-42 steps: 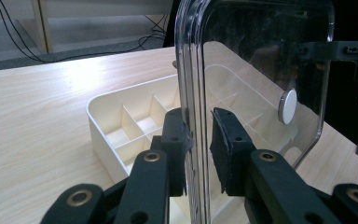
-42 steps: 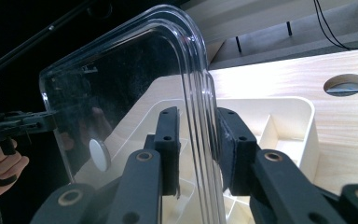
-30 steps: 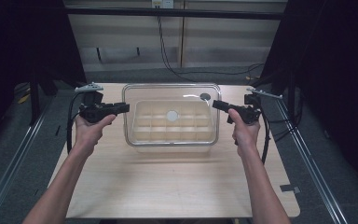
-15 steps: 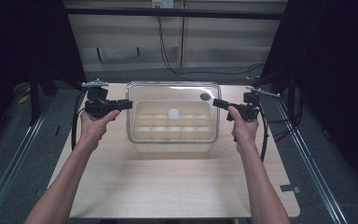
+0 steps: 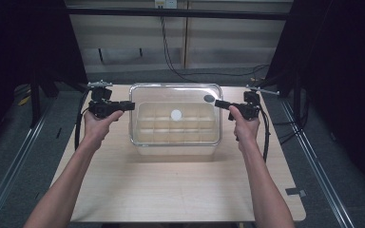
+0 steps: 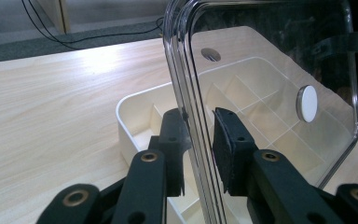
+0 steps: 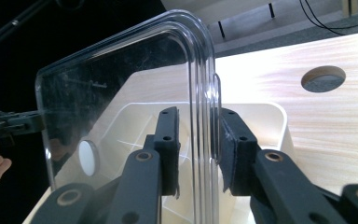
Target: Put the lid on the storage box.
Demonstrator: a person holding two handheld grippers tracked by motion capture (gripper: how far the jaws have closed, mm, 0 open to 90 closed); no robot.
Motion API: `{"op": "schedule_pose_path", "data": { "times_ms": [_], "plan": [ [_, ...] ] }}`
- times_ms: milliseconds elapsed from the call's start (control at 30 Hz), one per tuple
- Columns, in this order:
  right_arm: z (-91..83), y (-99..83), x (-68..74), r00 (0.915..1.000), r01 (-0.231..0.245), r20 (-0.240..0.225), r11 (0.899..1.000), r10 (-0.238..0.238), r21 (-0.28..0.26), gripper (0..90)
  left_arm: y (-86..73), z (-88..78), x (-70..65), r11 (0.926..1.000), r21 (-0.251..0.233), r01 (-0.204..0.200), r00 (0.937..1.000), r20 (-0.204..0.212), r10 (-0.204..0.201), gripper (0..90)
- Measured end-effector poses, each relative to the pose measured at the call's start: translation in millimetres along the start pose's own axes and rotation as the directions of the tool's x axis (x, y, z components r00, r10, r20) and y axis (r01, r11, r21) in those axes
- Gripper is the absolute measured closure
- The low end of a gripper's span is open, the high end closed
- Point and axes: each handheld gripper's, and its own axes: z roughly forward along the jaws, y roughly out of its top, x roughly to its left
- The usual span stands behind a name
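Gripping clear lid point(image 5: 175, 114) above tray point(image 5: 176, 148) (both tools).

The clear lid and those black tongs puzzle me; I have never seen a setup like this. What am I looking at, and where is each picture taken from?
A person at a wooden table holds a hand tool with two black jaws in each hand: the left gripper and the right gripper. The high view looks down from above. The other two pictures come from small cameras riding on each gripper, looking along its jaws. On the table stands a cream tray divided into compartments. Between them the grippers hold a clear plastic lid with a white round knob, each clamped on one edge, above the tray. In the gripper views the lid's edge passes between the jaws.
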Motion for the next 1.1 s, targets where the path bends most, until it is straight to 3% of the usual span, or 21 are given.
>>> {"op": "schedule_pose_path", "data": {
  "times_ms": [533,800,933,1000,1100],
  "plan": [
    [21.0,-2.5,-14.7,0.9975,-0.016,0.07,0.998,0.012,0.053,66.2,-3.5,23.7,18.9,0.9967,0.02,0.079,0.9967,0.017,-0.079,72.9],
    [32.1,-2.9,-16.3,0.9932,-0.009,0.117,0.996,-0.001,0.088,62.3,-7.1,33.6,27.6,0.9897,0.052,0.133,0.9905,0.027,-0.135,72.0],
    [37.8,-5.2,-19.8,0.9914,-0.022,0.13,0.995,0.009,0.099,60.9,-8.1,38.1,30.6,0.9878,0.065,0.142,0.989,0.034,-0.144,70.9],
    [39.7,-6.1,-20.7,0.9906,-0.02,0.137,0.994,0.005,0.104,60.1,-8.9,39.9,32.3,0.9878,0.071,0.139,0.9894,0.034,-0.141,70.4],
    [43.6,-6.6,-18.6,0.9832,0.023,0.177,0.991,-0.046,0.13,57.6,-9.7,44.8,34.4,0.9853,0.091,0.145,0.9886,0.029,-0.148,69.4]
  ]
}}
